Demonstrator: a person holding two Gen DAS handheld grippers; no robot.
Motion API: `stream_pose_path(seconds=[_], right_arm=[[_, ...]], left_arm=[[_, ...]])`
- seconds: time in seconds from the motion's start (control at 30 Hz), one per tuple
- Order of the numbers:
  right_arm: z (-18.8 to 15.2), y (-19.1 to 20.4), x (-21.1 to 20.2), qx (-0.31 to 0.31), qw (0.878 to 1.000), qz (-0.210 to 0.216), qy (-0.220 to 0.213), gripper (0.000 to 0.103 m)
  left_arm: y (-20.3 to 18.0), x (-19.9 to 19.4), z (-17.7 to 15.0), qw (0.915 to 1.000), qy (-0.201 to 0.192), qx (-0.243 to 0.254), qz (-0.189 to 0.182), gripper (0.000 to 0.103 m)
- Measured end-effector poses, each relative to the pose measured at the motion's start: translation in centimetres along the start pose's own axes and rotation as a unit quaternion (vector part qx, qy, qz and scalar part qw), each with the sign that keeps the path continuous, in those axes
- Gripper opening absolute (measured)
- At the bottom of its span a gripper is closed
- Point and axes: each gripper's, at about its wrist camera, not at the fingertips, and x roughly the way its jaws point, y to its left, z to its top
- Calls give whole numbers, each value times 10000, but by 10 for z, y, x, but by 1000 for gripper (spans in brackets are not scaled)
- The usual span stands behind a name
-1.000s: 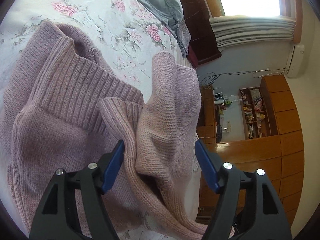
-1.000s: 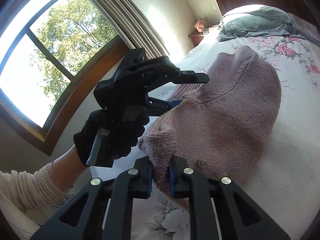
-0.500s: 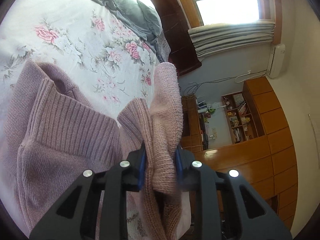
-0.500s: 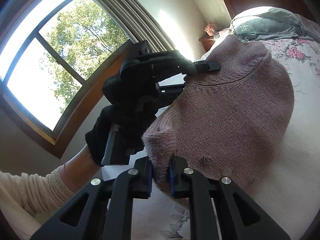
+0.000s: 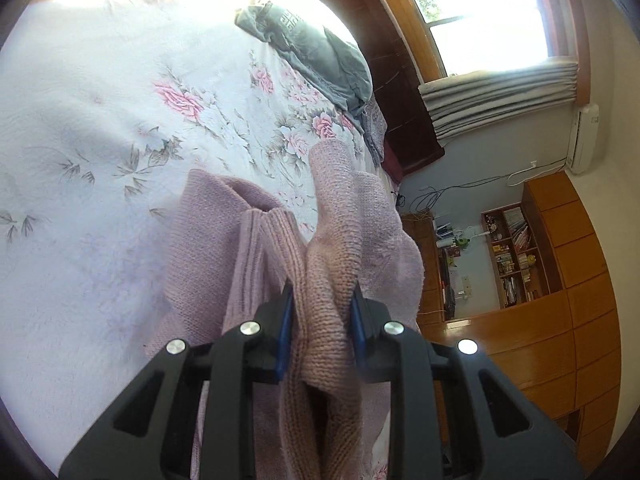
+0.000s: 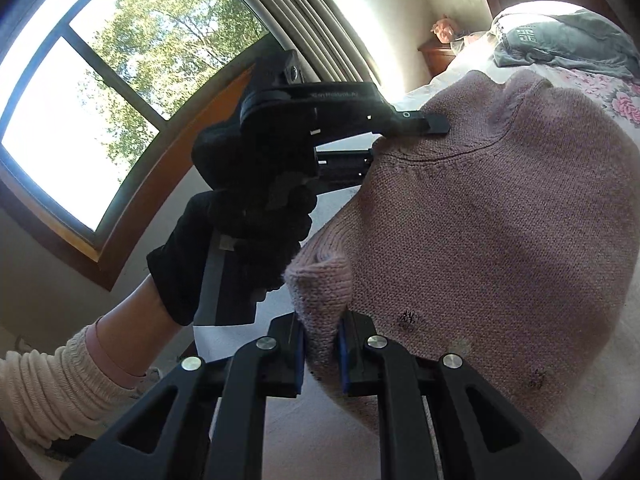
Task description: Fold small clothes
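Observation:
A dusty-pink knitted sweater [image 5: 352,216] hangs lifted above the floral bedspread [image 5: 100,128]. My left gripper [image 5: 322,316] is shut on a bunched fold of it, with the ribbed hem drooping just left of the fingers. In the right wrist view the sweater [image 6: 500,232] stretches wide as a raised sheet, and my right gripper [image 6: 322,336] is shut on its lower corner. The left gripper [image 6: 416,124] shows there too, held by a black-gloved hand [image 6: 248,220] and clamped on the sweater's upper edge.
A grey garment [image 5: 316,52] lies near the bed's head, with a dark wooden headboard [image 5: 400,92] behind. A window [image 6: 100,80] with curtains is at the left, a nightstand [image 6: 440,52] beyond. Wooden cabinets and a bookshelf [image 5: 516,256] line the far wall.
My left gripper went from open around the sweater fold to shut on it, then lifted it off the bed. Both grippers have raised the sweater, spreading it between them.

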Motion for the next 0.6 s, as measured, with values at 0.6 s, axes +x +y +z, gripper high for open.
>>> stream_pose_path(seconds=[0.6], right_arm=[[-28,-12,-5,566,9984,8,80,52]], left_arm=[[32,-39,-27,9993,99,-111,348,42]])
